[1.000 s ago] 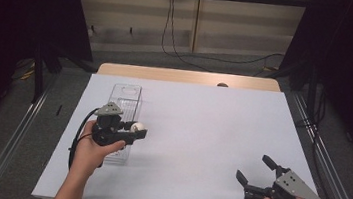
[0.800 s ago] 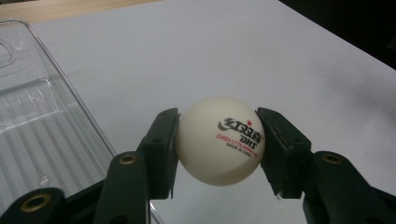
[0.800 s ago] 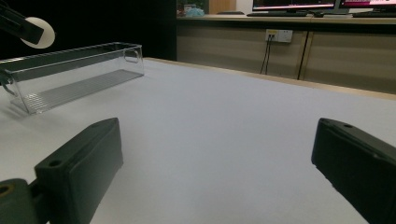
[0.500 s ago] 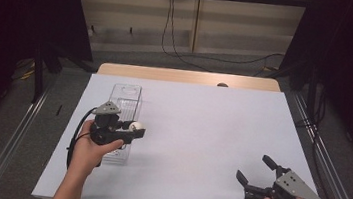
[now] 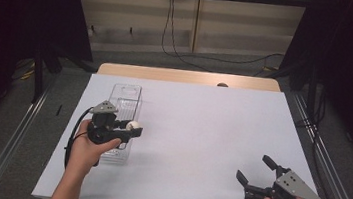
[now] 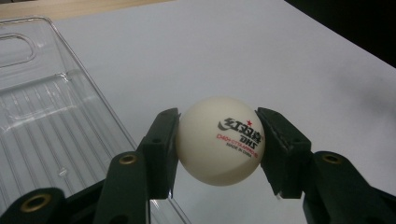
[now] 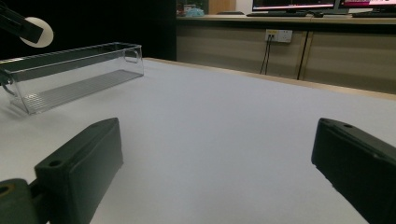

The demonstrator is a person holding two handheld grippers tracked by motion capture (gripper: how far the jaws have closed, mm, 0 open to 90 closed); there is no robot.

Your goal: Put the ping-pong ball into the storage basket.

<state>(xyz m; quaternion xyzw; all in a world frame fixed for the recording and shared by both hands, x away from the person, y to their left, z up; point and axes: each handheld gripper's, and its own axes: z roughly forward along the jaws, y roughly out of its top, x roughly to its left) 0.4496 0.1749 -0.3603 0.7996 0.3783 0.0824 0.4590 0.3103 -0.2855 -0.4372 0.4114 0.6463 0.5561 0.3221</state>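
I am holding a small white table-tennis ball with printed lettering (image 6: 219,141) in my left gripper (image 5: 130,129), its two black jaws pressing on either side of it; the ball is hanging over the right-hand edge of the long clear plastic tray (image 5: 124,104), probably just above its rim; my right gripper (image 5: 256,171) is resting near the white table's (image 5: 202,117) front right corner, jaws standing wide apart, gripping nothing.

Bench (image 5: 211,133): white-covered, wooden far edge showed.
Cable (image 5: 172,33): black, hung down the far wall.
Wall socket (image 7: 278,35): white.
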